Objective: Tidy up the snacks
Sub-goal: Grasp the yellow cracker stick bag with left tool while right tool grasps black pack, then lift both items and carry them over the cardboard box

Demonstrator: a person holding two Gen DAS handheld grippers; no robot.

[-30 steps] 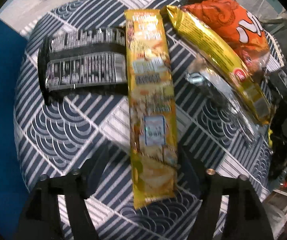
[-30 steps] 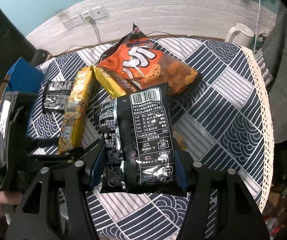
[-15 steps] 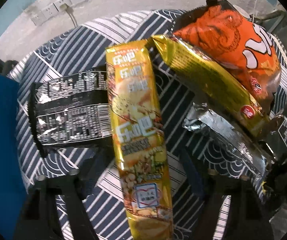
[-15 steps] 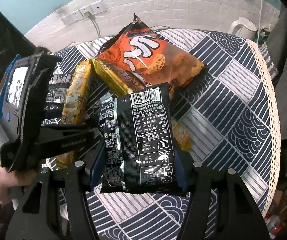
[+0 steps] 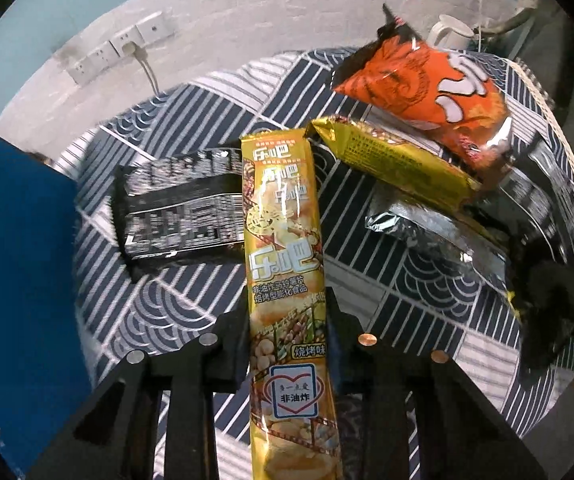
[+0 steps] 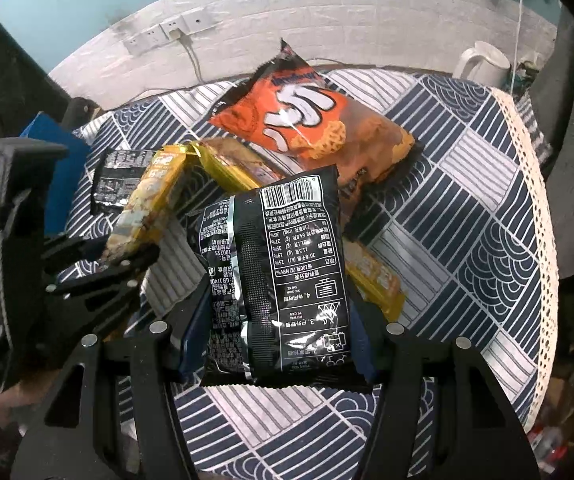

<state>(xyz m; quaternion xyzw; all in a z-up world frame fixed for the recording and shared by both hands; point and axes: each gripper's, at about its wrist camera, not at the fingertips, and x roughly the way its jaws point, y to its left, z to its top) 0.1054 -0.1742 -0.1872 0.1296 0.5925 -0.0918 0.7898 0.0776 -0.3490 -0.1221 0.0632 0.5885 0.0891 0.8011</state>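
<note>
My left gripper (image 5: pixel 287 328) is shut on a long yellow snack pack (image 5: pixel 287 264) and holds it lifted above the table; it also shows in the right wrist view (image 6: pixel 143 208). My right gripper (image 6: pixel 275 336) is shut on a black snack bag (image 6: pixel 283 280) held over the table. An orange chip bag (image 6: pixel 307 124) lies at the back, with a gold pack (image 6: pixel 231 164) leaning under it. A small black pack (image 5: pixel 179 208) lies on the left. Another yellow pack (image 6: pixel 375 276) lies partly hidden behind the black bag.
The round table has a navy and white patterned cloth (image 6: pixel 467 208). A blue box (image 5: pixel 19 280) stands at the left edge. A white kettle (image 6: pixel 483 64) sits at the far right by the brick wall. A silver pack (image 5: pixel 419 224) lies right of centre.
My left gripper closed on the long yellow pack and lifted it off the table, tilting upward. The right gripper kept hold of the black bag almost in place.
</note>
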